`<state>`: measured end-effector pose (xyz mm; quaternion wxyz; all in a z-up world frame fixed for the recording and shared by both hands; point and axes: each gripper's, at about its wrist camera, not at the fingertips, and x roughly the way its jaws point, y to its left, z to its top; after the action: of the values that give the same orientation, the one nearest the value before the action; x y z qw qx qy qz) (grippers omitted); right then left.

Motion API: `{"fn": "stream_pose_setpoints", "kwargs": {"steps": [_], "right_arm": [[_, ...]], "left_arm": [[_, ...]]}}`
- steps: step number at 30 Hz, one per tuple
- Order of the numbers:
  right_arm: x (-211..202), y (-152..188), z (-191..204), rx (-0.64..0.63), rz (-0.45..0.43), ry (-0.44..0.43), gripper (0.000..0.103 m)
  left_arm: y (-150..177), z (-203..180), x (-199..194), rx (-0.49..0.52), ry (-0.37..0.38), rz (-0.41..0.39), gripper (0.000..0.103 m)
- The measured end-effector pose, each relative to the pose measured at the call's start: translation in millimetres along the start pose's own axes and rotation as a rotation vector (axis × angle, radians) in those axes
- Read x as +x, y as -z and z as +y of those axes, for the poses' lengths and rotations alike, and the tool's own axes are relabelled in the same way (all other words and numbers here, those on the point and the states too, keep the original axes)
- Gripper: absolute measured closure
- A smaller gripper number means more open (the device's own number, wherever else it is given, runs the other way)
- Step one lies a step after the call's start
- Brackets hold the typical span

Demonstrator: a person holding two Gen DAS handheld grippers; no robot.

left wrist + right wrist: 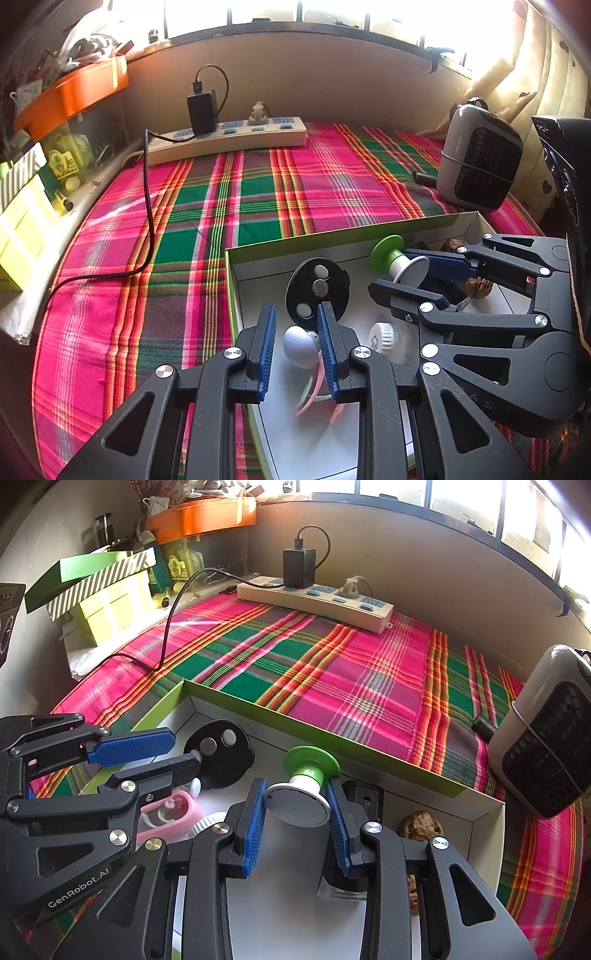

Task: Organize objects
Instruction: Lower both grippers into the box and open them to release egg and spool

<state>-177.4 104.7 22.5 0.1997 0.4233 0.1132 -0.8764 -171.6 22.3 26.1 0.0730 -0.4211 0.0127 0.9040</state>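
A bright checked cloth in pink, green and orange covers the tabletop. At the left edge of the tabletop sit yellow and striped boxes, with an orange tray up above them. A black cable runs over the cloth to a black charger. The charger is plugged into a long white power strip at the far edge of the tabletop.

A flat white box with green sides lies at the near edge of the tabletop. Both grippers are over it.

The left gripper is over the left part of the box. Its blue pads are close together. A small white ball-shaped thing is between them and touches the right pad. I cannot tell if the pads squeeze it. Pink and pale green loops hang under it. A black round disc leans against the far wall of the box. A small white cap lies just right of the left gripper.

The right gripper is in the middle of the box. Its pads are a little open and press on a spool with a green end and a white end, so it has hold of the spool. The spool is tilted, with the green end pointing away.

Two brown walnuts lie in the right part of the box. A grey and black fan stands near the right edge of the tabletop.
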Motion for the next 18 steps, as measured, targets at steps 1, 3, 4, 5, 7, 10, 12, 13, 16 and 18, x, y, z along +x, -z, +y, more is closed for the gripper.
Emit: {"fn": "stream_pose_setpoints", "kwargs": {"steps": [1,3,4,5,7,10,12,13,16,18], "right_arm": [[0.1,0.1,0.1,0.000,0.000,0.002,0.069],[0.4,0.1,1.1,-0.003,0.002,0.007,0.069],[0.5,0.2,1.3,-0.005,0.003,0.009,0.069],[0.5,0.3,1.5,-0.006,0.003,0.011,0.069],[0.7,0.1,1.6,-0.007,0.004,0.011,0.069],[0.9,0.0,1.3,-0.007,0.003,0.015,0.069],[0.5,0.4,1.4,-0.007,0.003,0.015,0.069],[0.5,0.4,1.3,-0.007,0.003,0.015,0.069],[0.5,0.5,1.8,-0.007,0.005,0.017,0.069],[0.4,0.7,2.0,-0.008,0.005,0.018,0.069]], "left_arm": [[0.0,-0.2,0.1,0.000,0.000,0.000,0.081],[0.0,-0.3,0.0,0.000,0.000,0.000,0.081],[0.1,-0.4,0.0,-0.001,0.001,0.000,0.081],[-0.1,-0.9,0.1,0.000,0.000,0.000,0.081],[-0.1,-1.1,0.1,0.001,0.000,0.000,0.081],[-0.1,-1.0,0.2,0.000,0.001,0.000,0.081],[0.0,-0.6,0.2,0.001,0.000,0.001,0.081],[0.1,-0.6,0.2,0.000,0.000,0.001,0.081],[0.0,-0.5,0.3,0.002,0.000,0.001,0.081],[0.0,-0.5,0.1,0.001,0.001,0.001,0.081]]}}
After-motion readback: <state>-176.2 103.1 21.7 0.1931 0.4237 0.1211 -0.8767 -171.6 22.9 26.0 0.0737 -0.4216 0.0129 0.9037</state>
